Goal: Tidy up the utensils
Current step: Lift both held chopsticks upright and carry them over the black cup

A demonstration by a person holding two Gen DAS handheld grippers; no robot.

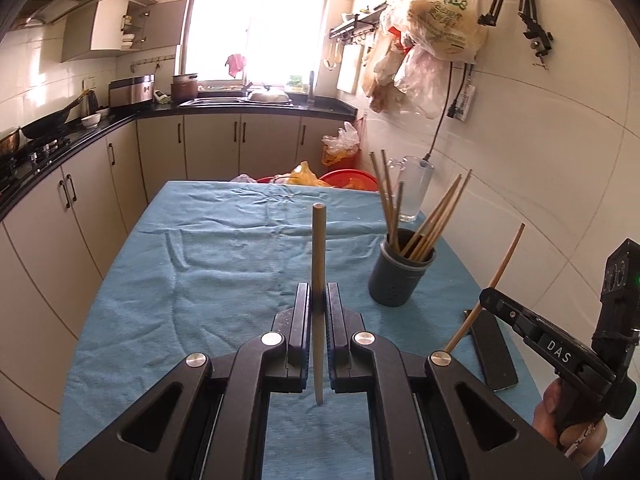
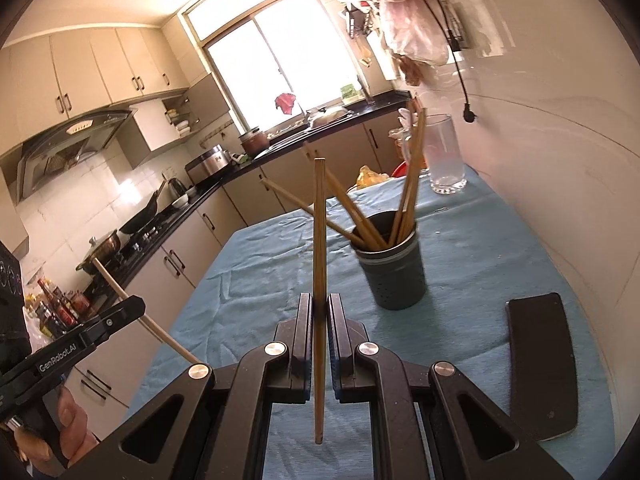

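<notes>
My left gripper [image 1: 319, 294] is shut on a wooden chopstick [image 1: 319, 252] that stands upright between its pads. My right gripper [image 2: 319, 306] is shut on another chopstick [image 2: 319, 232], also upright. A dark grey holder [image 1: 401, 272] with several chopsticks leaning in it stands on the blue cloth, ahead and to the right of the left gripper. In the right wrist view the holder [image 2: 394, 276] is just ahead, slightly right. Each gripper shows in the other's view: the right gripper [image 1: 486, 294] at lower right with its chopstick [image 1: 500, 272], the left gripper [image 2: 138, 304] at lower left.
A blue cloth [image 1: 224, 248] covers the table. A clear glass [image 2: 444, 156] stands behind the holder by the tiled wall. A black phone [image 2: 540, 364] lies on the right side of the cloth. Kitchen counters run along the left. A hand [image 1: 560, 412] grips the right tool.
</notes>
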